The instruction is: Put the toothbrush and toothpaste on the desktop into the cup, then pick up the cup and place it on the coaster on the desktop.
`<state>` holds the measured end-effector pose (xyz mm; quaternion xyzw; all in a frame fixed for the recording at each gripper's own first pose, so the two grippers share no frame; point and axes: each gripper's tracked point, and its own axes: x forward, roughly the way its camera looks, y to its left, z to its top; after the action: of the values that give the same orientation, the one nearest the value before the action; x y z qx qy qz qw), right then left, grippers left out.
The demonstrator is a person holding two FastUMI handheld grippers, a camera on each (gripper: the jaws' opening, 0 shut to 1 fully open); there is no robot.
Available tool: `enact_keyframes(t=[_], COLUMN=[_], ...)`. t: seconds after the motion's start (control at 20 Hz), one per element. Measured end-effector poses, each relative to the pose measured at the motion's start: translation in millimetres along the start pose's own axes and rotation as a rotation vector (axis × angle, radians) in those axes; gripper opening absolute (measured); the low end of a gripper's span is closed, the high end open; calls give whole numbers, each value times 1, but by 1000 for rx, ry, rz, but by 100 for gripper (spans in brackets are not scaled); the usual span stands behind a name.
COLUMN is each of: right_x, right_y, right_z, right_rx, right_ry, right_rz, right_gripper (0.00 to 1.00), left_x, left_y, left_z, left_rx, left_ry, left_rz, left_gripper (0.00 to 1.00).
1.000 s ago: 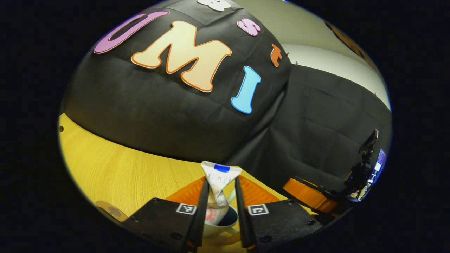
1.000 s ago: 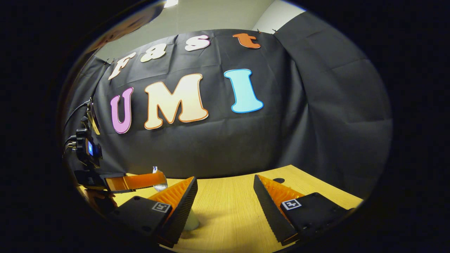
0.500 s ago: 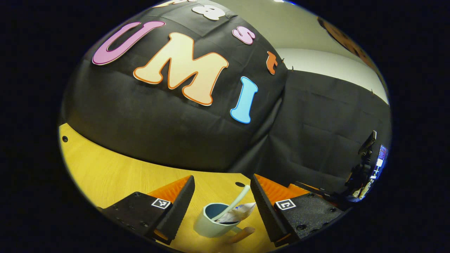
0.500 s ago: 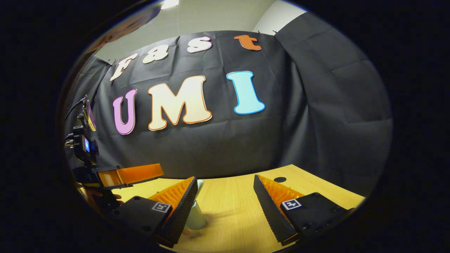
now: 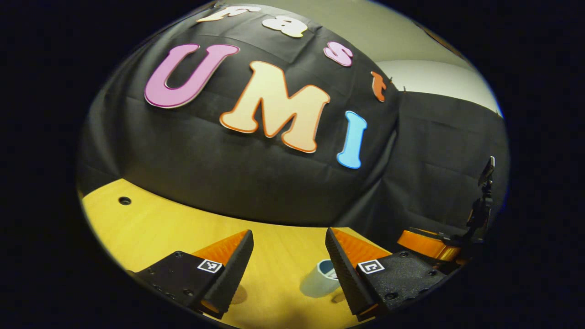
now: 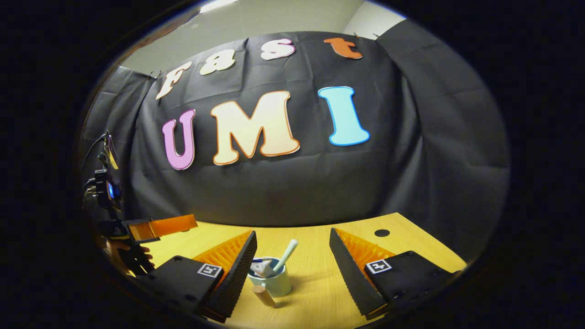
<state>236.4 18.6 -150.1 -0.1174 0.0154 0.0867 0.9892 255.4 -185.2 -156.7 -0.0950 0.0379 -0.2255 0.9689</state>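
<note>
Right gripper view: right gripper (image 6: 292,269) spread wide, empty, above worktop (image 6: 315,297). Cup (image 6: 273,281) upright between its fingers, nearer left one, touching neither; toothbrush (image 6: 286,256) and toothpaste (image 6: 258,268) stand inside. Left gripper view: left gripper (image 5: 289,265) wide apart, empty; cup (image 5: 318,281) partly behind its right finger.

this is a recording booth set up inside a plain room: black cloth (image 6: 283,192) hangs as wall behind a wooden surface (image 6: 315,283), and a pale painted wall (image 6: 274,20) rises above it.
</note>
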Motion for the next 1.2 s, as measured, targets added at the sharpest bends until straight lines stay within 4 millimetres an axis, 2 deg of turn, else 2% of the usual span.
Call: enact_keyframes(t=[0.1,0.25,0.35,0.4,0.5,0.85,0.95,1.05,1.1,1.15,1.2], right_x=[6,13,15,15,15,20,19,19,20,22,24], right_y=[9,28,35,39,41,47,50,52,49,47,45], right_z=[4,-1,-23,-37,-58,-103,-116,-133,-141,-147,-153], right_rx=[-30,-23,1,12,-5,-106,-93,-75,-79,-84,-88], right_ry=[36,121,243,324,436,677,748,822,855,883,907], right_rz=[23,75,105,119,127,133,140,139,127,116,105], right_gripper=[95,98,98,98,98,99,95,98,95,98,94], left_x=[-11,-29,-40,-48,-62,-115,-131,-145,-151,-157,-165], left_y=[23,57,79,91,111,158,170,181,187,192,199], left_z=[10,12,11,6,-5,-30,-38,-45,-49,-53,-58], left_rx=[19,27,46,56,63,-23,-22,-28,-33,-42,-53], left_ry=[-8,21,41,60,107,162,178,196,203,211,221], left_rz=[60,140,202,235,299,468,510,543,560,577,598], left_gripper=[92,91,89,92,92,92,92,92,92,92,92])
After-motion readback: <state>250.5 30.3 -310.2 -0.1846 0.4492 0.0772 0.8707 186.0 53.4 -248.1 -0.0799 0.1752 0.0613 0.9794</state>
